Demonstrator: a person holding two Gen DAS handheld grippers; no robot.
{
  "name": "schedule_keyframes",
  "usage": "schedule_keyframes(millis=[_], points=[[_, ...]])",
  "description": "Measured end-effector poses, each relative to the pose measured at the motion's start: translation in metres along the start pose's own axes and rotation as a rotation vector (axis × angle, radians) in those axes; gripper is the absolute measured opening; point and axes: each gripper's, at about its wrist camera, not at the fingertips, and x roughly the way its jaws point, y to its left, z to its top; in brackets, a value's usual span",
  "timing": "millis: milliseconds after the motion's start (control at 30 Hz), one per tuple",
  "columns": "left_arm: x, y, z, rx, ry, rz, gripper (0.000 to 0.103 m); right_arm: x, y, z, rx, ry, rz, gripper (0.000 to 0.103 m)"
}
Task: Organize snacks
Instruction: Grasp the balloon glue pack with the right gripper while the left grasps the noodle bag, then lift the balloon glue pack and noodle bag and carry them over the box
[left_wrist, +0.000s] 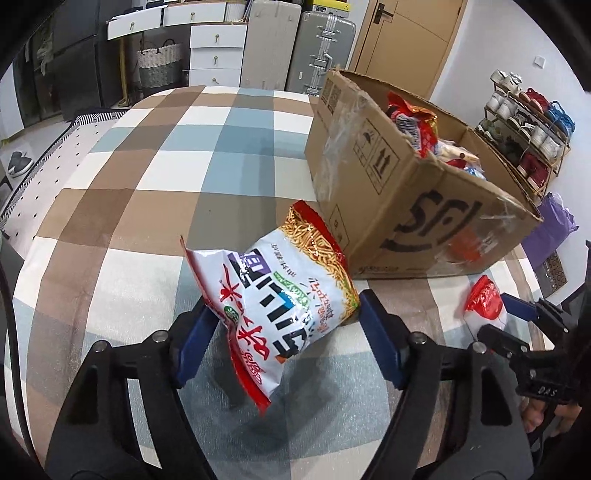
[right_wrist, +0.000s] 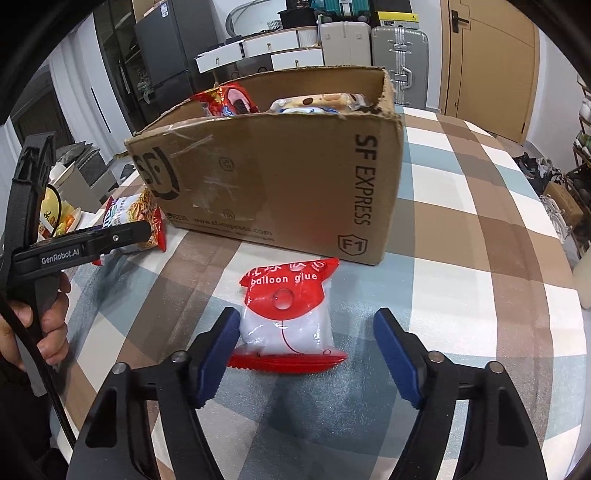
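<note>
A white and red noodle snack bag (left_wrist: 280, 295) sits between the fingers of my left gripper (left_wrist: 284, 314), tilted; its right finger touches the bag's edge and the bag looks lifted, its shadow below it. The bag also shows in the right wrist view (right_wrist: 129, 221). A brown cardboard box (left_wrist: 406, 199) holding several snack packs stands on the checked table, also in the right wrist view (right_wrist: 288, 177). A red and white "balloon glue" packet (right_wrist: 288, 314) lies flat between the open fingers of my right gripper (right_wrist: 306, 332); its left pad touches the packet.
The checked tablecloth (left_wrist: 147, 166) covers the table. Suitcases (left_wrist: 325, 51) and white drawers (left_wrist: 218, 55) stand behind. A shoe rack (left_wrist: 524, 140) is at the right. A purple bag (left_wrist: 554, 229) lies beyond the table's right edge.
</note>
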Motion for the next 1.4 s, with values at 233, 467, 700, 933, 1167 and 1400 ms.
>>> schedule_keyframes(millis=[233,467,700,933,1167,1400], points=[[-0.008,-0.001,-0.008,0.005,-0.010,-0.019,0.073,0.001,0.002,0.002,-0.006,-0.006,0.013,0.062],[-0.015,-0.008,-0.013,0.018,-0.022,-0.032,0.073,0.002,0.004,0.002,-0.012,-0.010,0.029,0.051],[-0.025,-0.019,-0.018,0.050,-0.044,-0.054,0.073,-0.006,0.001,-0.001,-0.010,-0.041,0.043,0.043],[-0.038,-0.032,-0.018,0.071,-0.068,-0.060,0.072,-0.023,0.001,0.003,-0.010,-0.096,0.061,0.043],[-0.054,-0.049,-0.014,0.109,-0.104,-0.071,0.072,-0.043,-0.005,0.006,0.007,-0.136,0.067,0.043],[-0.070,-0.064,-0.006,0.141,-0.143,-0.082,0.072,-0.063,-0.013,0.011,0.016,-0.183,0.074,0.043]])
